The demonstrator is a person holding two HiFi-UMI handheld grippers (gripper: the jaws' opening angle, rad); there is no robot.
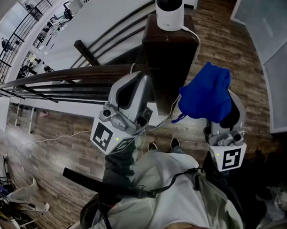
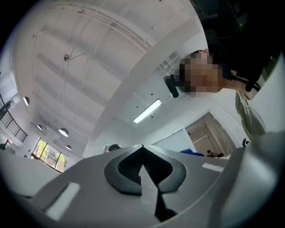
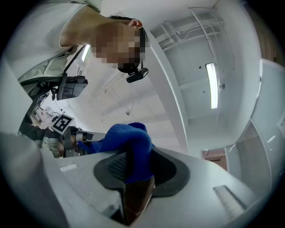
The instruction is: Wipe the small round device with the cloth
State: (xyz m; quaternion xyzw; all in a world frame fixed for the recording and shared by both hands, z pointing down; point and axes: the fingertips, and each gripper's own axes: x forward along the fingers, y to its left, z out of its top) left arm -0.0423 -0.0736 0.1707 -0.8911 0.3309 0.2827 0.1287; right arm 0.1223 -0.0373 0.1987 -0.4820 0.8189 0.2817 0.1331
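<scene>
White with a black top, the small round device (image 1: 170, 11) sits on a dark wooden post (image 1: 172, 54), apart from both tools. A white cable (image 1: 196, 41) runs down the post's side. Nearer the person, the blue cloth (image 1: 206, 94) bunches over the right tool (image 3: 136, 187), whose jaws are clamped on a fold of it. The left tool (image 2: 143, 165) is beside it, tilted upward, with its jaws pressed together and nothing between them. Dark handrails (image 1: 62, 77) run left from the post above a plank floor (image 1: 225, 33).
</scene>
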